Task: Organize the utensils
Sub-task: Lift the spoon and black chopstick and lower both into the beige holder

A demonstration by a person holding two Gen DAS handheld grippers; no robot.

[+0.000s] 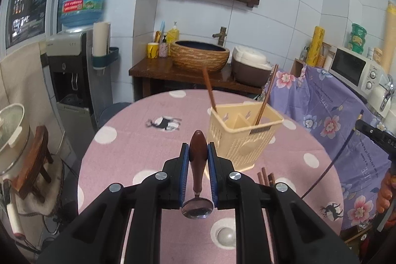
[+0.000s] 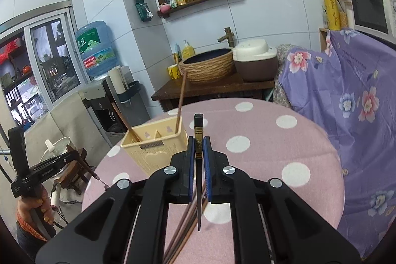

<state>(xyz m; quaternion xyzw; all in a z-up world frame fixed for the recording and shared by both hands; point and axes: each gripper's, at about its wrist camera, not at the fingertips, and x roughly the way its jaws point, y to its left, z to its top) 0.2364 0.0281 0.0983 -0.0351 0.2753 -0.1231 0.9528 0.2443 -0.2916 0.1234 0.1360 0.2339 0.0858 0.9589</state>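
My left gripper [image 1: 198, 149] is shut on a wooden-handled spoon [image 1: 198, 160], bowl end toward the camera, held above the table in front of the cream utensil basket [image 1: 243, 137]. Two brown chopsticks [image 1: 266, 95] stand in the basket. My right gripper [image 2: 198, 145] is shut on a dark chopstick with a gold band [image 2: 198, 140], held above the table just right of the basket [image 2: 154, 146]. Several brown chopsticks [image 2: 188, 227] lie on the table under it; their ends also show in the left wrist view [image 1: 265, 176].
The round table has a pink polka-dot cloth [image 1: 138, 140]. A purple floral cloth [image 2: 346, 103] covers furniture at the right. Behind stand a wooden counter [image 1: 158, 71] with a woven basin and rice cooker, and a water dispenser [image 1: 74, 61] at the left.
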